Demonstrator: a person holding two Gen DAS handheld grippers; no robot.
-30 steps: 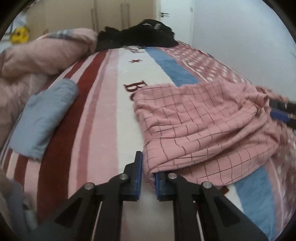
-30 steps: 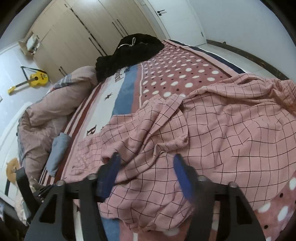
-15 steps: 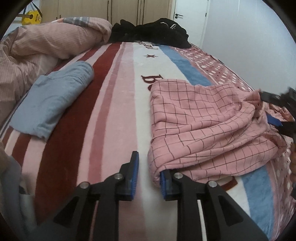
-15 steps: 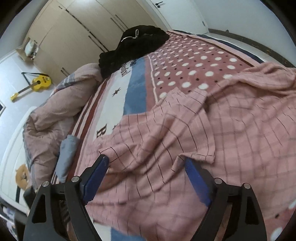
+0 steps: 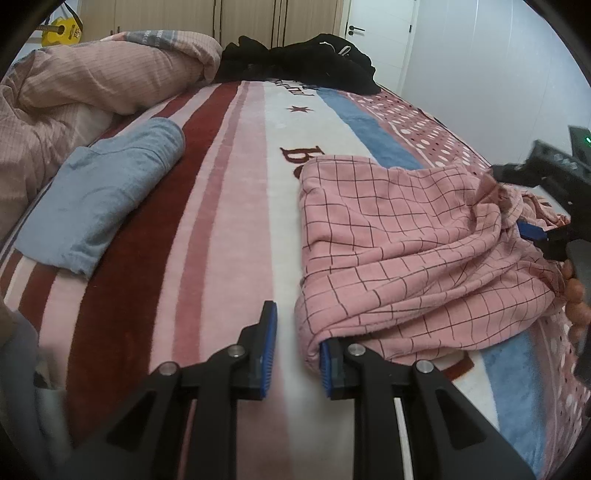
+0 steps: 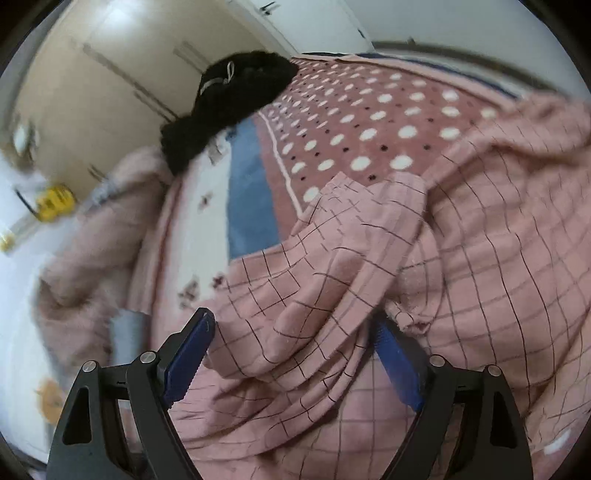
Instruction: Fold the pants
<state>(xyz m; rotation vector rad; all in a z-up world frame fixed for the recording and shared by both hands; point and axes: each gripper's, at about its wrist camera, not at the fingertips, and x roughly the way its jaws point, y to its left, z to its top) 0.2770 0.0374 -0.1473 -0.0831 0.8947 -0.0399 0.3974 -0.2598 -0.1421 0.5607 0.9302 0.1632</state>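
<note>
Pink checked pants (image 5: 406, 236) lie rumpled on the striped bed blanket (image 5: 229, 206). My left gripper (image 5: 297, 356) is open at the pants' near left corner; the cloth edge drapes over its right finger. My right gripper (image 6: 295, 362) is open wide, with a raised fold of the pants (image 6: 332, 273) between its fingers. The right gripper also shows in the left wrist view (image 5: 535, 221) at the pants' far right side. The right wrist view is blurred.
A folded light-blue garment (image 5: 103, 195) lies on the bed at left. A pink quilt (image 5: 74, 81) is bunched at the head end. A black clothes pile (image 5: 303, 66) lies far back. Wardrobes, a door and a yellow guitar (image 5: 61, 31) stand behind.
My left gripper has opened and let go of the pants' corner. My right gripper has opened wider and moved in low over the pants, tilting.
</note>
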